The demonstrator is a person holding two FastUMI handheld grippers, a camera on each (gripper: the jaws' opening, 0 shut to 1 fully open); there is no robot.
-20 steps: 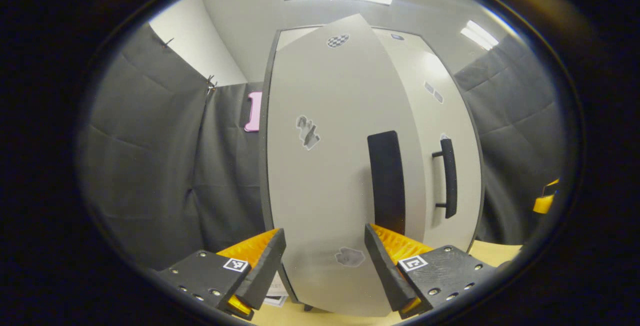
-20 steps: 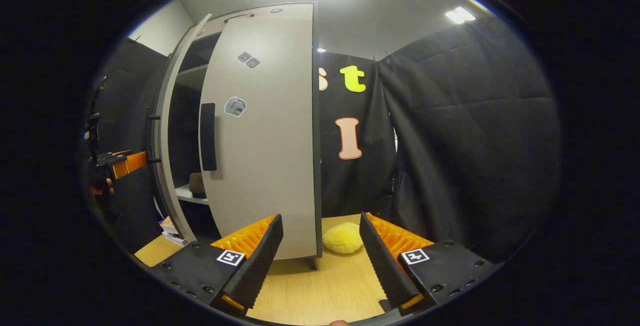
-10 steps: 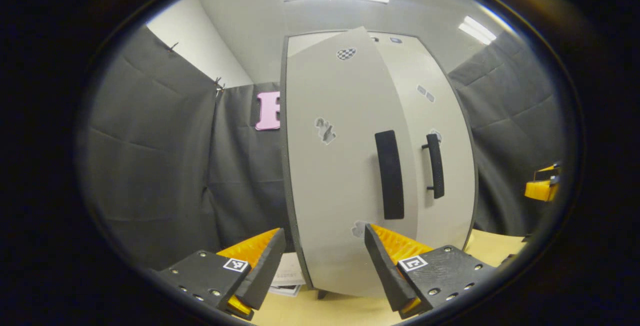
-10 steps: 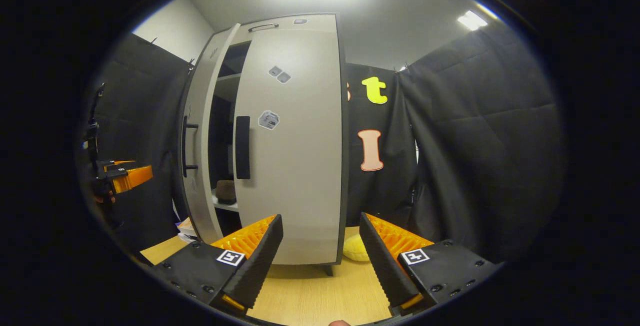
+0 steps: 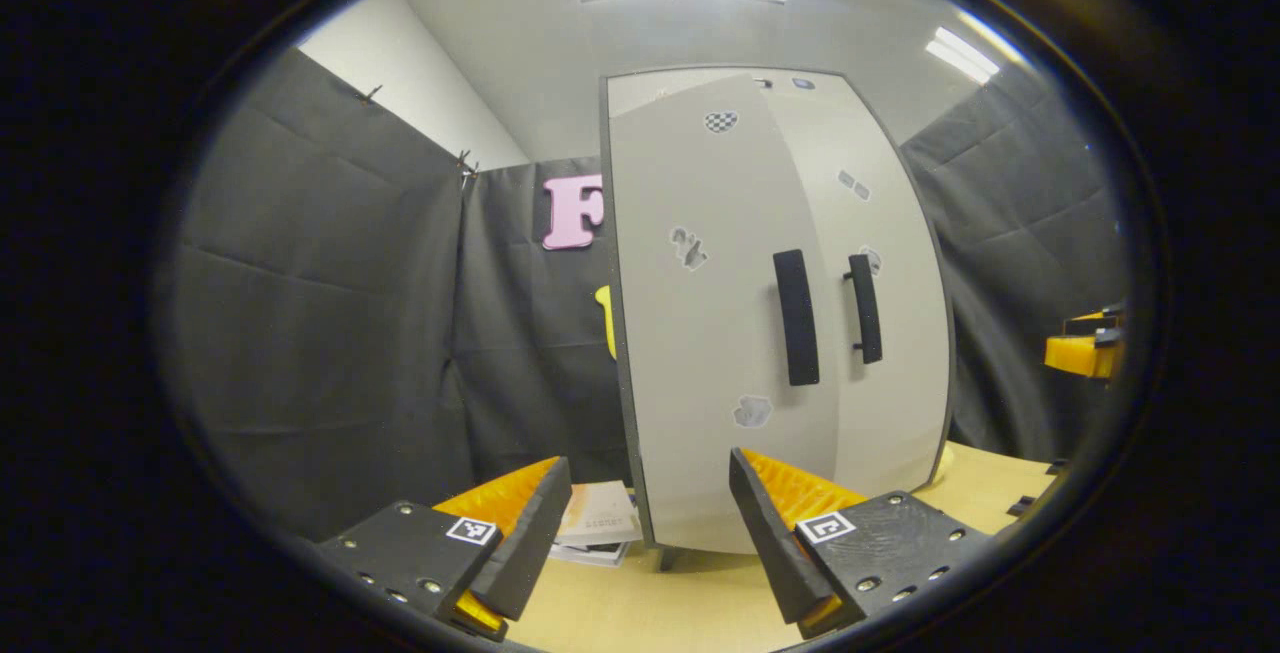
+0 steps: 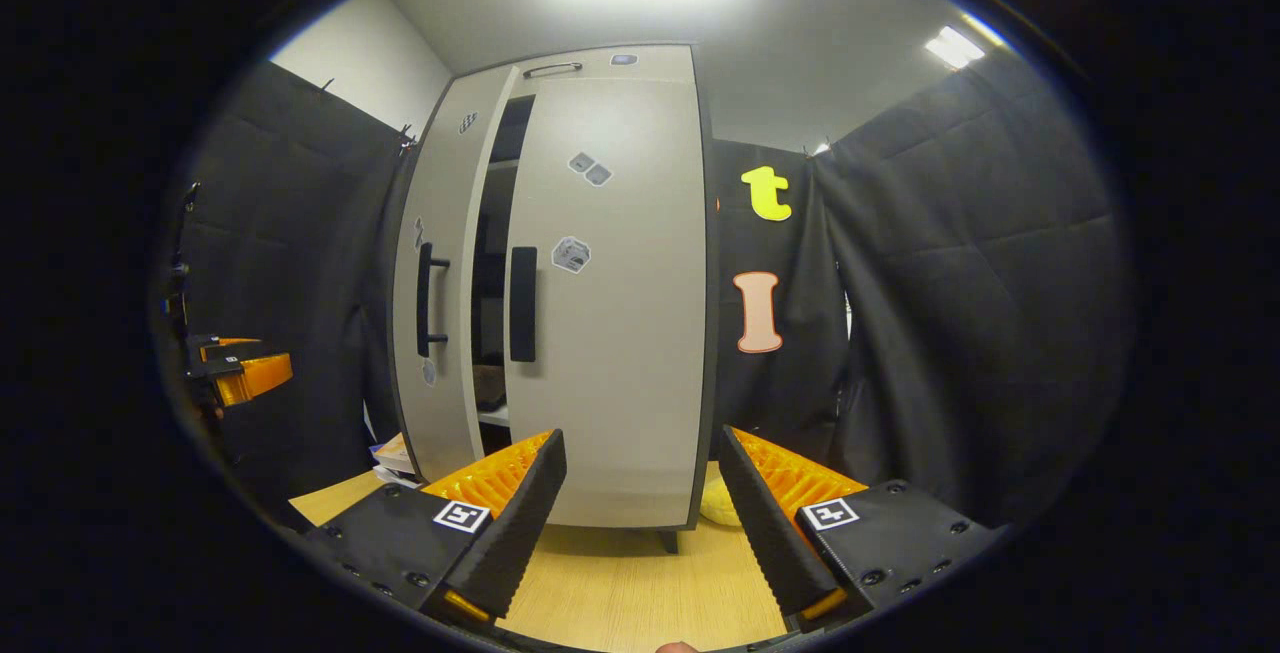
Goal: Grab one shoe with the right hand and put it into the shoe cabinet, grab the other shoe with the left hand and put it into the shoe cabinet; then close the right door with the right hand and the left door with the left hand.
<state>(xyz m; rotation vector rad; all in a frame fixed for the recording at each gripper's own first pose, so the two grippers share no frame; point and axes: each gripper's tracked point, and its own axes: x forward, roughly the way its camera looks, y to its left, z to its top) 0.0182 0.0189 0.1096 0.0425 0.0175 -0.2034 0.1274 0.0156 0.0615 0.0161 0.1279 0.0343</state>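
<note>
The tall grey shoe cabinet [image 5: 700, 353] stands on the wooden table. In the right gripper view its right door [image 6: 620, 333] lies flat against the front, and the left door [image 6: 440, 333] stands slightly ajar. Through the narrow dark gap a brown shoe [image 6: 490, 388] shows on a shelf. The two black handles [image 5: 796, 317] [image 5: 865, 308] sit close together. My left gripper [image 5: 645, 523] is open and empty, a short way back from the left door. My right gripper [image 6: 640, 523] is open and empty in front of the right door. Each view catches the other gripper [image 5: 1085, 353] [image 6: 235, 373] at its edge.
A stack of books [image 5: 600, 528] lies on the table [image 6: 620, 593] by the cabinet's left foot. A yellow soft object [image 6: 722, 508] sits behind the cabinet's right corner. Black cloth walls close in on both sides.
The left door has swung further toward the cabinet and the gap has narrowed. Both grippers have drawn back, so the cabinet looks smaller and farther off.
</note>
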